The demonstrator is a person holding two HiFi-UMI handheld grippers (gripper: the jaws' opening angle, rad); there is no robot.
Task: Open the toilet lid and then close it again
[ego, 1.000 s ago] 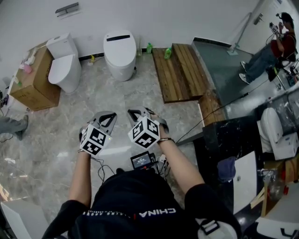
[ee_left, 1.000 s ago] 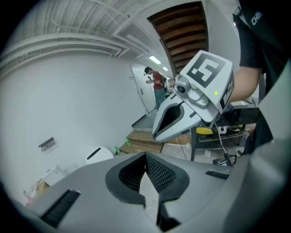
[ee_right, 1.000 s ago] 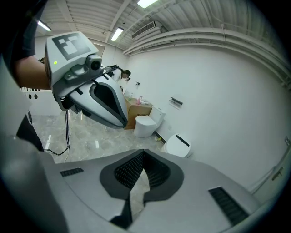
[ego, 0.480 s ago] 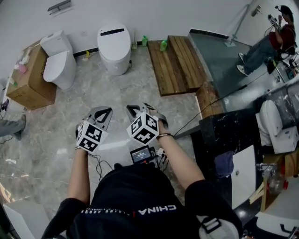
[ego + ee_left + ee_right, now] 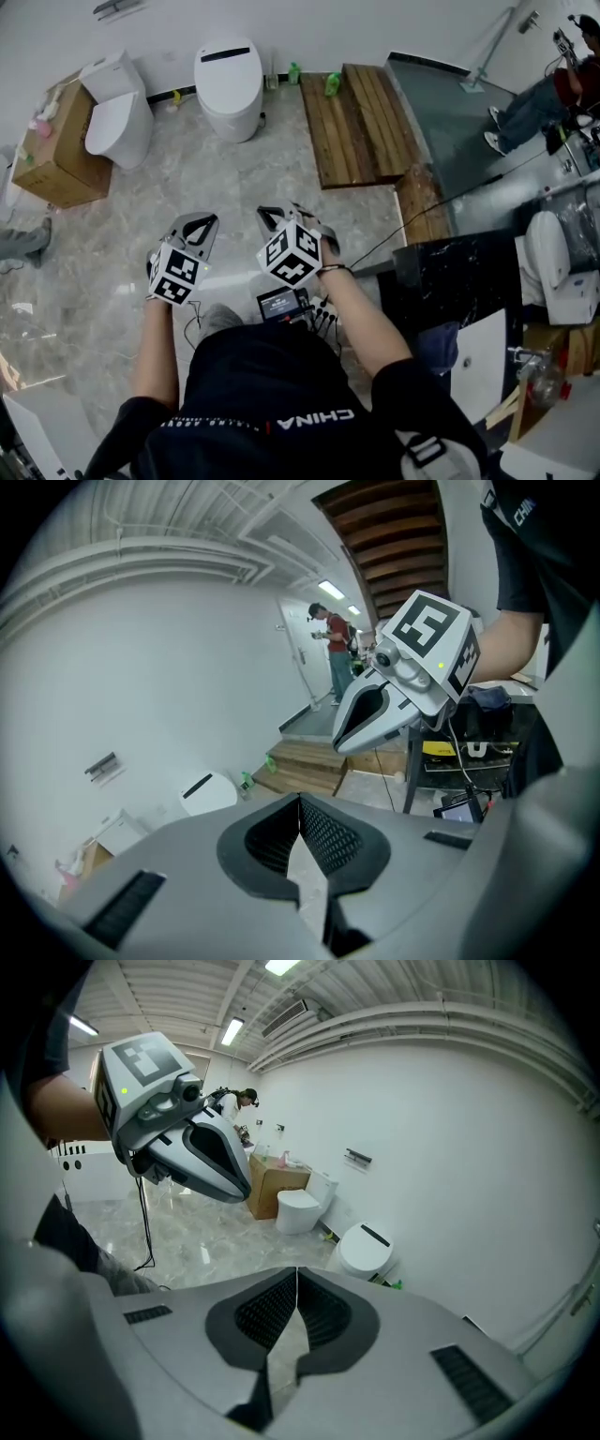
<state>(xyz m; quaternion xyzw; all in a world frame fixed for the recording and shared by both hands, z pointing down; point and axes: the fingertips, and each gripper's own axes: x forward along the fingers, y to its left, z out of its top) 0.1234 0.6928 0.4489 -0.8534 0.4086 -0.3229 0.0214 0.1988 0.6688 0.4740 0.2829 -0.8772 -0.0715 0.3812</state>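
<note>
Item 1, my left claw (image 5: 206, 220): jaws pressed together, pads meeting, nothing between them. I hold it above the marble floor (image 5: 103, 234), pointing toward 12 o'clock in the head view

Item 2, my right claw (image 5: 274, 216): jaws likewise closed tight, empty. It sits just beside my left claw at its 3 o'clock, the two not touching

Item 3, toilet (image 5: 228, 80): white and rounded, with a dark strip at the back. Its lid (image 5: 228, 94) is down. It stands against the wall at 12 o'clock from my claws, well apart from both

Item 4, second toilet (image 5: 114, 122): white with a cistern, lid down, at 9 o'clock of the first

Item 5, cardboard box (image 5: 52, 155): just beside the second toilet, at its 9 o'clock

Item 6, wooden platform (image 5: 361, 122): slatted, at 3 o'clock of the toilet and 1 o'clock from my right claw

Item 7, green bottle (image 5: 334, 84): at the platform's far end. A small bottle (image 5: 294, 72) stands between toilet and platform

Item 8, person (image 5: 553, 89): far corner, 2 o'clock

Item 9, small screen (image 5: 281, 302): at my waist, 6 o'clock from my right claw
</note>
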